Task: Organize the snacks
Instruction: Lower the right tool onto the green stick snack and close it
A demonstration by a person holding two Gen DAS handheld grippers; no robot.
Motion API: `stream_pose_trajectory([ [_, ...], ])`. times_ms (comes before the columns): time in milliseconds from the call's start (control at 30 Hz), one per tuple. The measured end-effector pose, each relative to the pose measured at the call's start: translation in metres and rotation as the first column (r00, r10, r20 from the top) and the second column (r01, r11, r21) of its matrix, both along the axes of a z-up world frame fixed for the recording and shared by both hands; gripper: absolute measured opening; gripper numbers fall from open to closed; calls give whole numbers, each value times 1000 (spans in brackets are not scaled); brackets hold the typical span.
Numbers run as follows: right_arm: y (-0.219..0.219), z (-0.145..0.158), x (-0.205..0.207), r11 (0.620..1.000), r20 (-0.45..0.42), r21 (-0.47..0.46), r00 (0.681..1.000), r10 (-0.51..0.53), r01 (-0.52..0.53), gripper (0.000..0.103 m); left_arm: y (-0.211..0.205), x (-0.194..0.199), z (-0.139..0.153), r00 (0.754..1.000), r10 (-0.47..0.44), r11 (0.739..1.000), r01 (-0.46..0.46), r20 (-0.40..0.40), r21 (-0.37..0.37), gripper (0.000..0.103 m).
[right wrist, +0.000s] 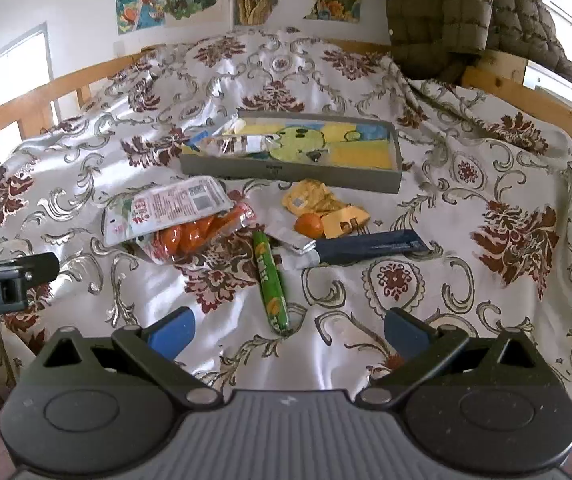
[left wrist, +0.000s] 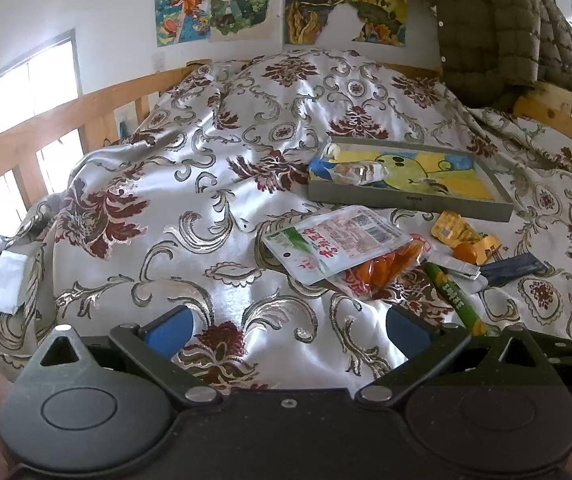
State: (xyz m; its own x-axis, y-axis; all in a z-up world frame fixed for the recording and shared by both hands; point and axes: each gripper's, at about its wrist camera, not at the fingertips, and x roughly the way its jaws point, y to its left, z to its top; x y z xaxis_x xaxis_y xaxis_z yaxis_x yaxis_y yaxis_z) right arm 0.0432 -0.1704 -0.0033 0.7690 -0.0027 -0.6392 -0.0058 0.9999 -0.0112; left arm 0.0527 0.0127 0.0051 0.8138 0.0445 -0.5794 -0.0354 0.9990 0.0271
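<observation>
A grey tray (right wrist: pixel 294 180) (left wrist: pixel 406 204) with a yellow-green cartoon lining lies on the bed, a clear wrapped snack (right wrist: pixel 238 145) (left wrist: pixel 360 172) inside its left end. In front of it lie a white-green pouch (right wrist: pixel 166 210) (left wrist: pixel 334 242) over a bag of orange snacks (right wrist: pixel 190 238), a green stick (right wrist: pixel 271 284) (left wrist: pixel 452 294), a yellow packet (right wrist: pixel 318 198) (left wrist: pixel 456 232), an orange ball (right wrist: pixel 309 225) and a dark blue bar (right wrist: pixel 370 247). My left gripper (left wrist: pixel 288 330) is open over bare bedspread, left of the snacks. My right gripper (right wrist: pixel 288 330) is open, with the green stick's near end between the fingers.
A floral satin bedspread (left wrist: pixel 206 160) covers the bed, with wooden rails (left wrist: pixel 46 120) on both sides. An olive puffer jacket (right wrist: pixel 446 8) hangs over the far right rail. Posters are on the wall behind. The left gripper's side shows at the right wrist view's left edge (right wrist: pixel 6 280).
</observation>
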Motion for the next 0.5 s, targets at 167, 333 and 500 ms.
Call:
stream_pose_trajectory([
  [167, -3, -1, 7, 1000, -30, 14, 1000, -5, 5, 103, -2, 3, 0, 1000, -14, 1000, 14, -8, 6, 102],
  [333, -6, -2, 19, 1000, -64, 18, 998, 17, -16, 103, -5, 8, -1, 999, -32, 999, 32, -19, 14, 102],
  [500, -6, 2, 34, 997, -55, -47, 997, 61, -63, 103, -10, 18, -2, 997, -62, 997, 63, -36, 54, 102],
])
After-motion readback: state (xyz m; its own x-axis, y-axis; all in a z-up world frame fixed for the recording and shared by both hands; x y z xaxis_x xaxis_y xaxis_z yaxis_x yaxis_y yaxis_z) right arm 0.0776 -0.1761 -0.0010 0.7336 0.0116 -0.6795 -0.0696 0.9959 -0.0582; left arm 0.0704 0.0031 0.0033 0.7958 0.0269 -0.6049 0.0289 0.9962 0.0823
